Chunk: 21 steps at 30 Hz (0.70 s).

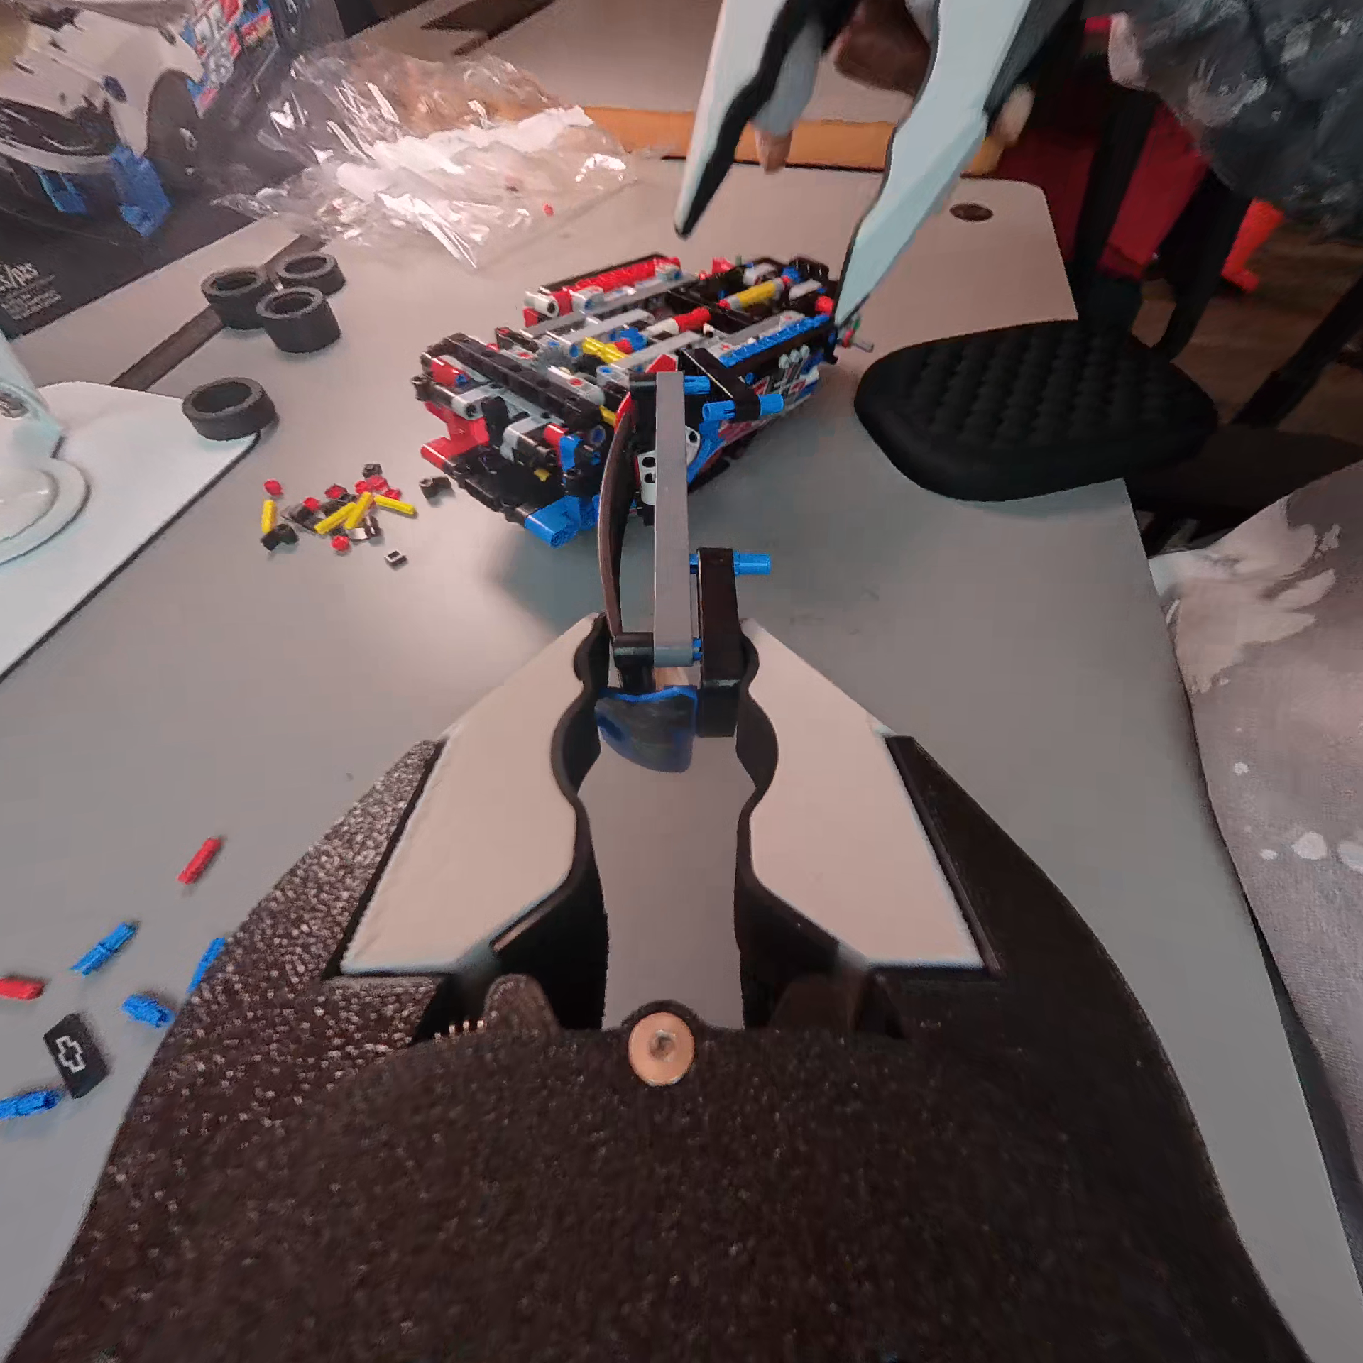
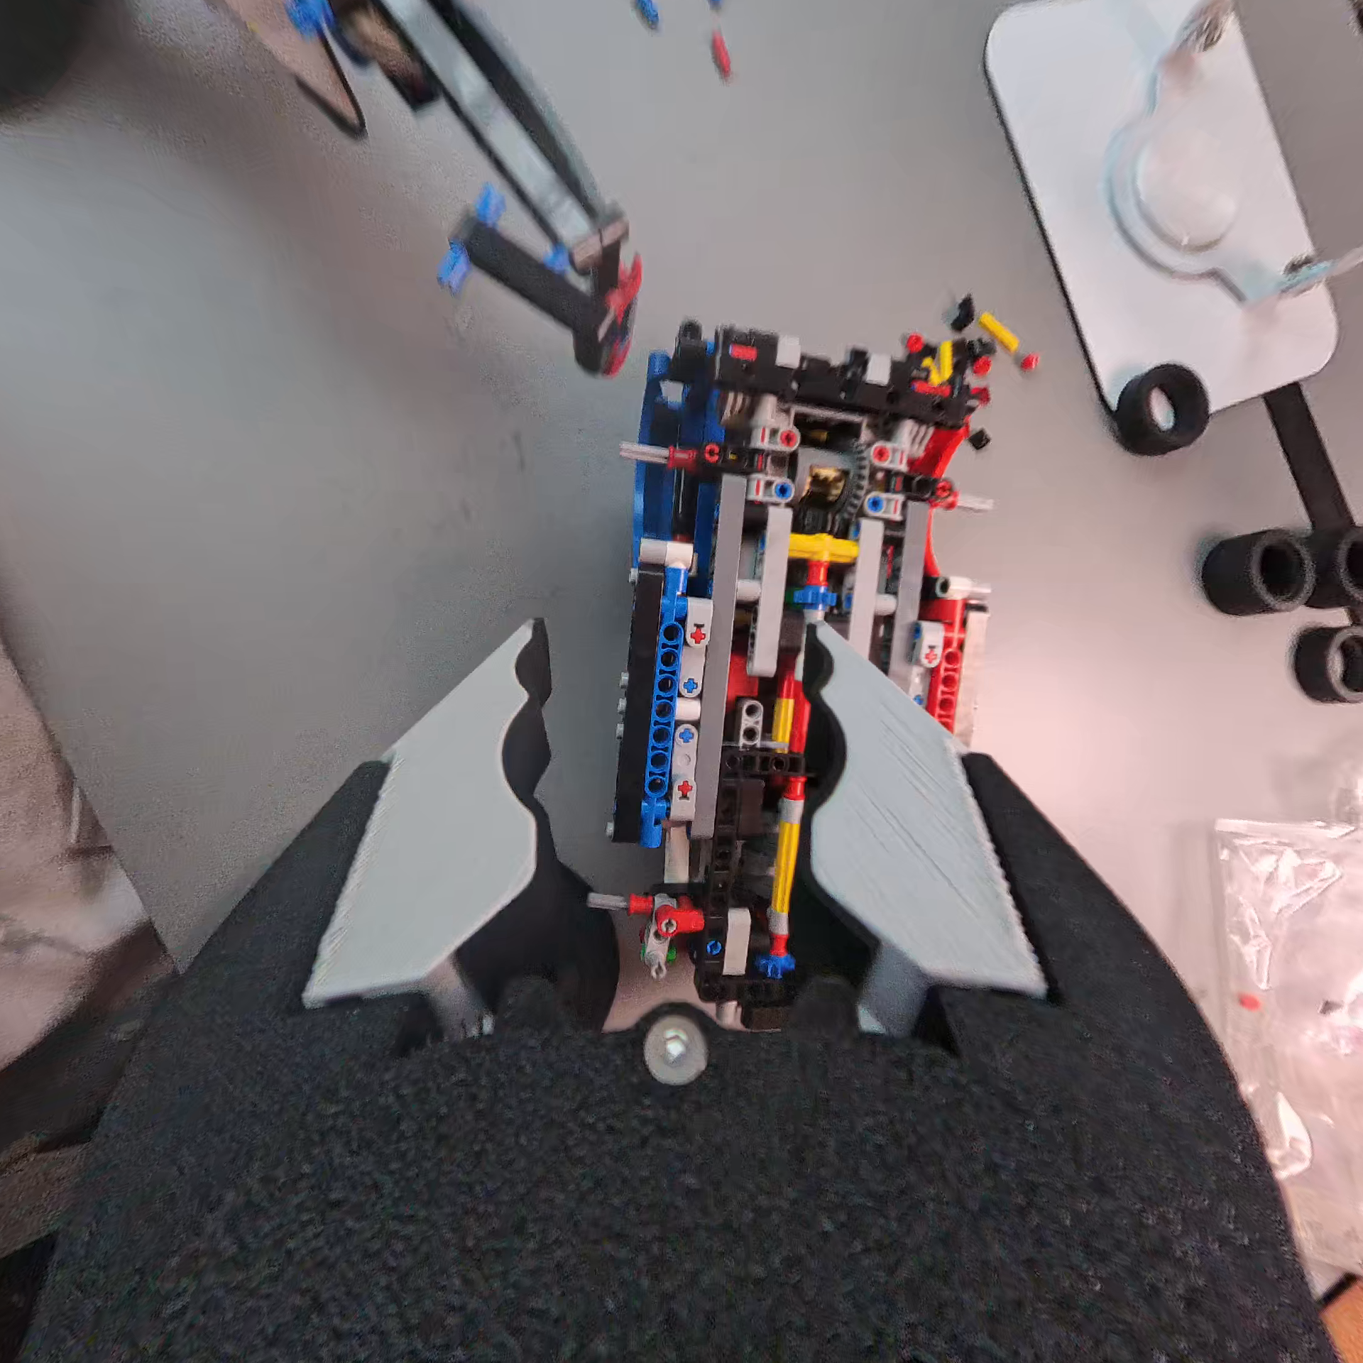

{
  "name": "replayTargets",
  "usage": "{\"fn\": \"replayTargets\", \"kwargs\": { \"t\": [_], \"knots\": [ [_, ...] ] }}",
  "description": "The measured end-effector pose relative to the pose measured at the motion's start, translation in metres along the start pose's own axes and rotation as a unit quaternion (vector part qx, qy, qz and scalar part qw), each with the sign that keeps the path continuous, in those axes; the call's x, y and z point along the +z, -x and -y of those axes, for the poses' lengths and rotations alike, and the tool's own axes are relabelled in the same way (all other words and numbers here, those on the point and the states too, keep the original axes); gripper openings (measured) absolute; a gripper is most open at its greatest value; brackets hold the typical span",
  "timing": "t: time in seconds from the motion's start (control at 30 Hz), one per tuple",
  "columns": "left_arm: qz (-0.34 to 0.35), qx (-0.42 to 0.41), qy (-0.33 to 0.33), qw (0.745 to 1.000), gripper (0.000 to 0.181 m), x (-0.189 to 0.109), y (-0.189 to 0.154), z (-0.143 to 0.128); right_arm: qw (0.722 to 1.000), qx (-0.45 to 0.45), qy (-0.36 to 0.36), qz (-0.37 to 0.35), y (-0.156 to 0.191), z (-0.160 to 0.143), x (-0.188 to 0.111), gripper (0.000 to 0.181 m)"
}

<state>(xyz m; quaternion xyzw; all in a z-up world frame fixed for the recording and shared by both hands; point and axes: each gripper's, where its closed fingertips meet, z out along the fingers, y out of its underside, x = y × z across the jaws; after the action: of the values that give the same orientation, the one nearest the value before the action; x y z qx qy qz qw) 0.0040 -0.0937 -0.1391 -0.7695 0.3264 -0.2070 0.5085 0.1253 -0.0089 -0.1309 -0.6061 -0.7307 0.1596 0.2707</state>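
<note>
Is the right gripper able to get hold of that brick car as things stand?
Probably yes. The right gripper is open right over the brick car, one finger already at its end, nothing between. The left gripper, shut on a sub-assembly, stays off to the side.

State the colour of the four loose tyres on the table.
Black; the tyres show best in the left wrist view.

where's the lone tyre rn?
Left wrist view, left side: the lone tyre sits at the white pad's corner, below the three-tyre cluster.
</note>
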Motion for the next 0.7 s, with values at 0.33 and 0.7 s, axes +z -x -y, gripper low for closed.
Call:
{"fn": "replayTargets", "kwargs": {
  "t": [0.33,0.7],
  "knots": [
    [0.036,-0.066,-0.096,0.993,0.031,-0.033,0.029,0.023,0.947,-0.28,0.153,-0.048,-0.015,-0.055,0.012,0.033],
    [0.031,-0.081,-0.087,0.992,0.027,-0.029,0.029,0.02,0.972,-0.168,0.147,-0.065,-0.048,-0.104,-0.023,0.037]
  ]
}}
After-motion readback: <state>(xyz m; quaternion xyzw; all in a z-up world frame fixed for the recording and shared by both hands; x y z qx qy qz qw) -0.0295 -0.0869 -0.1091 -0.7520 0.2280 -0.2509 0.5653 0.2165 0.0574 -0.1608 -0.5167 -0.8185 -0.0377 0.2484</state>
